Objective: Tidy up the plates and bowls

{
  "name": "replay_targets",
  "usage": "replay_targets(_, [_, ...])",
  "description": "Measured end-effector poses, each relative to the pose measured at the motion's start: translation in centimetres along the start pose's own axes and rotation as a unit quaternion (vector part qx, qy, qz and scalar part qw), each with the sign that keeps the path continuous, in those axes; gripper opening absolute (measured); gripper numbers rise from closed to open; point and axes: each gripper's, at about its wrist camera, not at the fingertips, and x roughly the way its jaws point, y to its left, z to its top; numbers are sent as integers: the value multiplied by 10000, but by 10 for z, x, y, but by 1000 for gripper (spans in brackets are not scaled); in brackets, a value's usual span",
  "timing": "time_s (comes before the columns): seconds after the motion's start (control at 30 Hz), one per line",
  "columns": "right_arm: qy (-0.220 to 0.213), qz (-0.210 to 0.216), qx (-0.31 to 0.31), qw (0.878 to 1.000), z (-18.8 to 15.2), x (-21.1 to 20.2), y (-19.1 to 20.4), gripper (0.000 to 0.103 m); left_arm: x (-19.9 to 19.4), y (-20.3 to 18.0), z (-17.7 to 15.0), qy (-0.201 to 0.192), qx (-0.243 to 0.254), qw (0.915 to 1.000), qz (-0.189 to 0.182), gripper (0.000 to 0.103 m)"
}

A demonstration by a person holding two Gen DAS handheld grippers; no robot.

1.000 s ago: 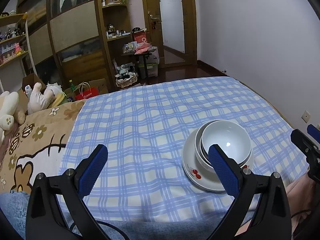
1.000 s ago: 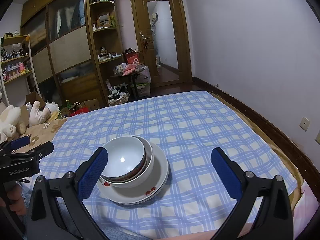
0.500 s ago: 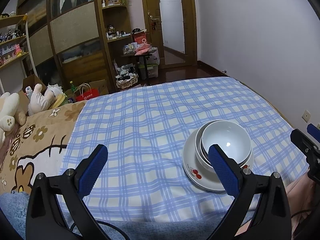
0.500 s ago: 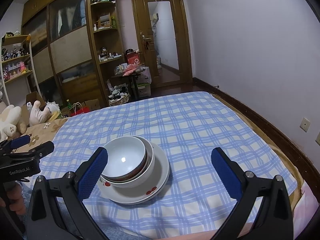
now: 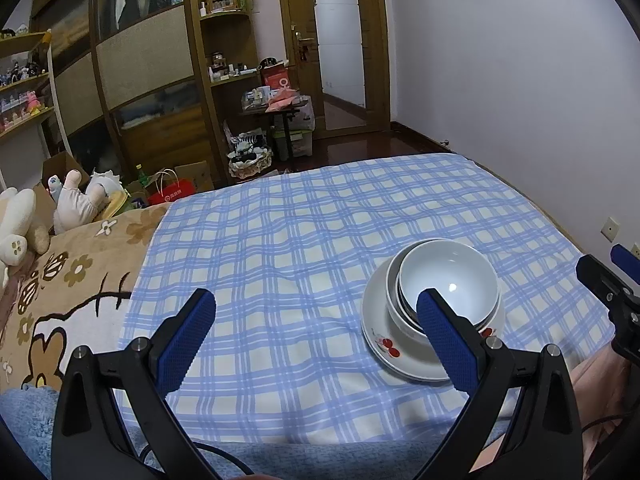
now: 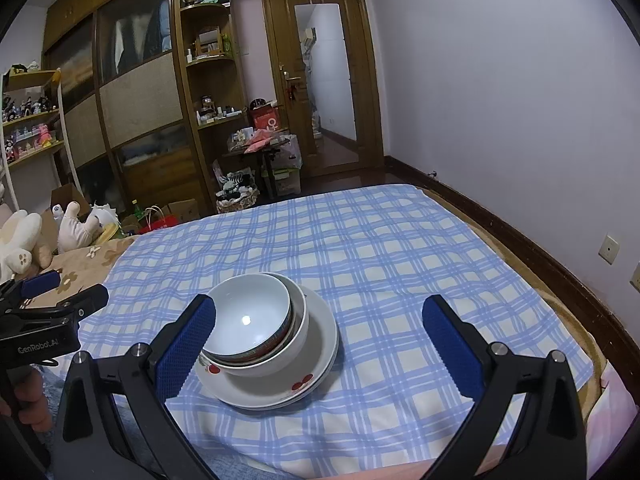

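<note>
A white bowl (image 5: 448, 276) sits nested in a larger bowl (image 5: 396, 312) on a white plate with red cherries (image 5: 384, 350), all stacked on the blue checked cloth (image 5: 300, 248). The same bowl (image 6: 248, 312), larger bowl (image 6: 296, 340) and plate (image 6: 316, 364) show in the right wrist view. My left gripper (image 5: 316, 336) is open and empty, its right finger in front of the stack's near side. My right gripper (image 6: 320, 344) is open and empty, the stack just inside its left finger. The right gripper shows at the left view's right edge (image 5: 608, 280).
The bed has a brown cartoon blanket (image 5: 60, 280) and plush toys (image 5: 76, 200) on the left. Wooden wardrobes (image 5: 140, 80), a cluttered small table (image 5: 276, 108) and a door (image 5: 340, 48) stand beyond the bed. A wall (image 6: 520, 120) runs along the right.
</note>
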Motion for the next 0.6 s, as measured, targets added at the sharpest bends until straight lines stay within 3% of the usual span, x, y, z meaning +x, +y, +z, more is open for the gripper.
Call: replay_targets(0.6, [10,-9,-8,10000,1,1,-2,103,-1,0,0,-2,4,10000,4,99])
